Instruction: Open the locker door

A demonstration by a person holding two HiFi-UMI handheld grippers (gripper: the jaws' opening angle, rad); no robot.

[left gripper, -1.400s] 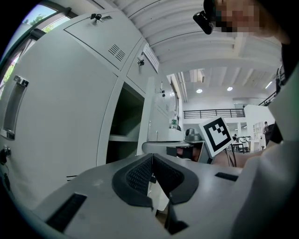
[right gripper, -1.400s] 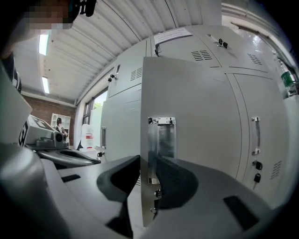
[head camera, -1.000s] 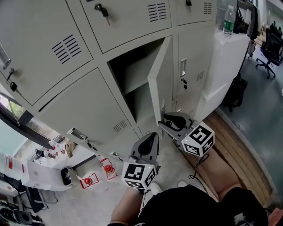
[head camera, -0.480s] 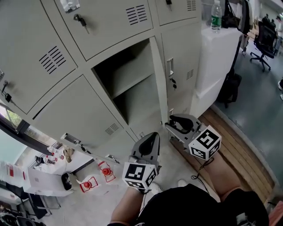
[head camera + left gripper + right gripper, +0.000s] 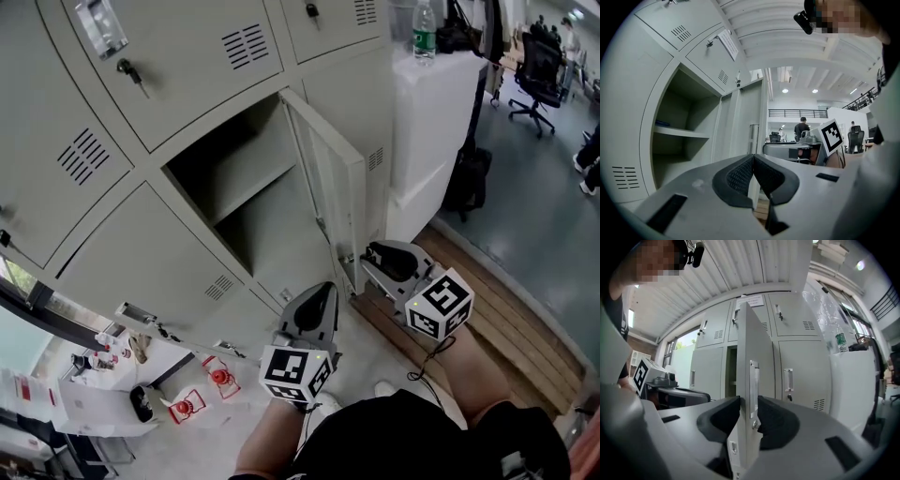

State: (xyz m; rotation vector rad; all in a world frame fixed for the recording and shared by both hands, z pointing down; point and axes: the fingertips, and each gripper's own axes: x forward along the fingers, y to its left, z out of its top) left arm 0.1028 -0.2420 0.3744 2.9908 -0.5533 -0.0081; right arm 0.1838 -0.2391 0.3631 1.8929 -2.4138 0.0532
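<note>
The locker door [image 5: 330, 178] stands swung wide at centre, its free edge gripped by the right hand-held gripper [image 5: 361, 258], whose jaws have just been closing on it. The left hand-held gripper [image 5: 323, 291], jaws together and empty, hangs at 6 o'clock of the door. At 2 o'clock, beyond the door's swing, stands a white cabinet [image 5: 436, 122] bearing a water bottle [image 5: 424, 33].

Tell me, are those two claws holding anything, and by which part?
The right gripper, its jaws just closing further, clamps the pale grey metal locker door by its free edge, at the handle. The left gripper is shut on nothing.
</note>
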